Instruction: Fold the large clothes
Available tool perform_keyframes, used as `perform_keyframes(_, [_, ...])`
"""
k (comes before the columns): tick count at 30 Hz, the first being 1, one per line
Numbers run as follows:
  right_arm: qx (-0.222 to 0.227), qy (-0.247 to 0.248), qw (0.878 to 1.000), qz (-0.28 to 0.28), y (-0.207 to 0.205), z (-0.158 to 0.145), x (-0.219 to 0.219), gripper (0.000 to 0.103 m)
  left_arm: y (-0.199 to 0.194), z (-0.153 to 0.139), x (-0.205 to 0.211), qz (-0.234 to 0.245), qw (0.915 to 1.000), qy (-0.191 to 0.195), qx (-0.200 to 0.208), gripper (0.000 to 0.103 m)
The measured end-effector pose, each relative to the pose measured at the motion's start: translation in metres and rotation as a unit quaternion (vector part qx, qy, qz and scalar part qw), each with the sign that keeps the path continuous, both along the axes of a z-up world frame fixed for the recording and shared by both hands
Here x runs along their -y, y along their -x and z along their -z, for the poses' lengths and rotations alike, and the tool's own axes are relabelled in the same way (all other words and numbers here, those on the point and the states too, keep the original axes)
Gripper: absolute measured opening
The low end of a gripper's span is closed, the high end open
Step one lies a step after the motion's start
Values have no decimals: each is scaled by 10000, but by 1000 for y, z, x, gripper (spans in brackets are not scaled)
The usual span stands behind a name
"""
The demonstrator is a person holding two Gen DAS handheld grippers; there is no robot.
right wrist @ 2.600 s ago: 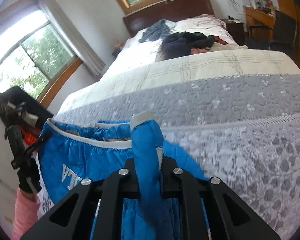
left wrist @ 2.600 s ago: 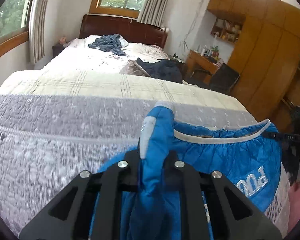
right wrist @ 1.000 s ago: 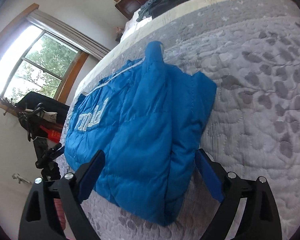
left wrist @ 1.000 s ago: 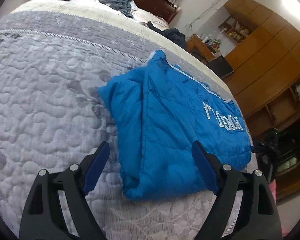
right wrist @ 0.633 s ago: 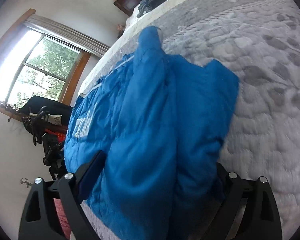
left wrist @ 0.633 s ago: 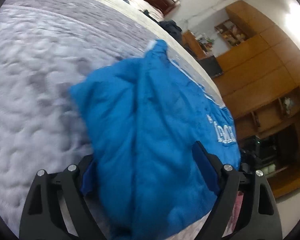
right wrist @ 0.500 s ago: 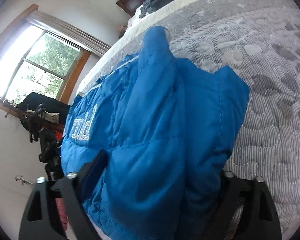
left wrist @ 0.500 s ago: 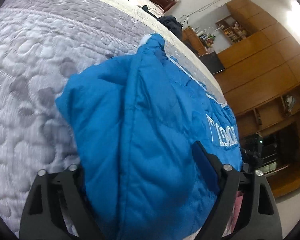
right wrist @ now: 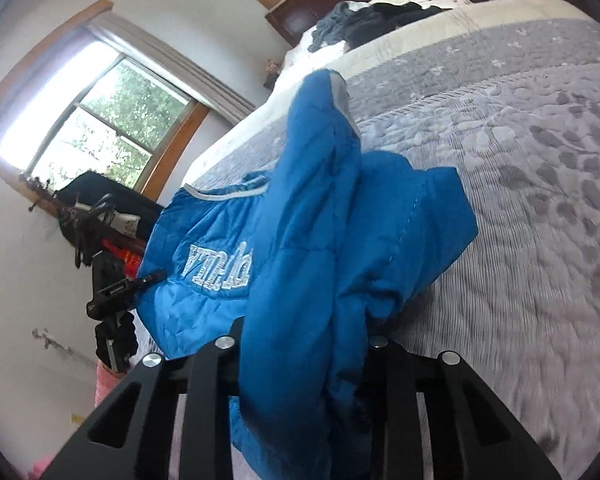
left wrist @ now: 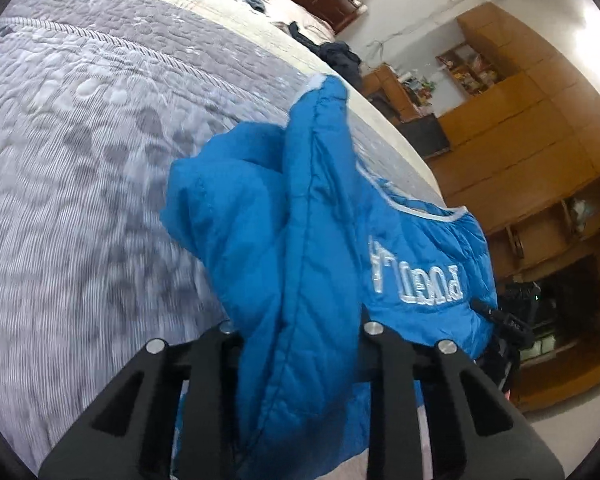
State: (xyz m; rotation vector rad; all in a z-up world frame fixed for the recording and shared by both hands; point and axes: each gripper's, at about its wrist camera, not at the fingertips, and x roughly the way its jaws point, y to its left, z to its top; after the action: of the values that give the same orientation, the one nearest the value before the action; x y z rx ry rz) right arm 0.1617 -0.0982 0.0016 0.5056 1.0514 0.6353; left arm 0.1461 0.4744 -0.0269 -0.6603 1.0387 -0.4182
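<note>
Left tongs (left wrist: 300,344) are clamping a thick bunched fold of the blue puffer jacket (left wrist: 308,232), fabric filling the gap between the fingers and spilling down toward 6 o'clock. Right tongs (right wrist: 304,352) are pinching the same jacket (right wrist: 320,240) the same way, a padded fold wedged between the fingers. Jacket is lying on the grey quilted bed cover (left wrist: 80,152), near the bed's foot edge, partly lifted at both gripped ends; a sleeve with a pale cuff (left wrist: 320,84) is sticking up toward 12 o'clock. White embroidered lettering (left wrist: 416,276) is showing at 3 o'clock in the left view, at 9 o'clock (right wrist: 220,268) in the right view. Dark clothes pile (right wrist: 364,20) is sitting well apart at the head of the bed, 12 o'clock. Wooden cabinets (left wrist: 540,140) are at 2 o'clock in the left view, window (right wrist: 92,120) at 10 o'clock in the right view.
</note>
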Motion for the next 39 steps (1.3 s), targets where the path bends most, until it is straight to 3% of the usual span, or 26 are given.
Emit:
perform_keyframes(7, [86, 12, 9998, -199, 76, -21, 11, 28, 96, -27, 12, 246, 9993, 150, 249, 23])
perform_keyframes(13, [-64, 115, 9996, -261, 130, -6, 13, 30, 157, -6, 9, 290, 9994, 19, 188, 25])
perform_keyframes(16, [-296, 141, 9993, -165, 137, 14, 18, 32, 162, 15, 6, 243, 9996, -91, 81, 31])
perform_keyframes(22, [-560, -39, 9984, 40, 126, 50, 24, 38, 145, 55, -4, 110, 9999, 113, 51, 55])
perform_keyframes(25, [-629, -131, 9979, 78, 120, 63, 25, 42, 140, 65, -8, 59, 9993, 365, 92, 57])
perform_keyframes(27, [-655, -236, 9975, 84, 122, 66, 26, 43, 140, 64, -8, 61, 9995, 295, 119, 57])
perform_keyframes(30, [-573, -75, 9983, 89, 127, 63, 30, 54, 146, 55, -7, 63, 9999, 55, 138, 58])
perform_keyframes(32, [-512, 142, 9984, 188, 132, 55, 36, 64, 152, 47, -11, -7, 9999, -39, 168, 58])
perform_keyframes(36, [-224, 727, 9958, 500, 140, 28, 46, 69, 165, 24, -26, -299, 9988, -200, 335, 56])
perform_keyframes(39, [59, 1155, 9908, 703, 142, 5, 47, 70, 171, -4, -31, -607, 9935, -619, 744, 56])
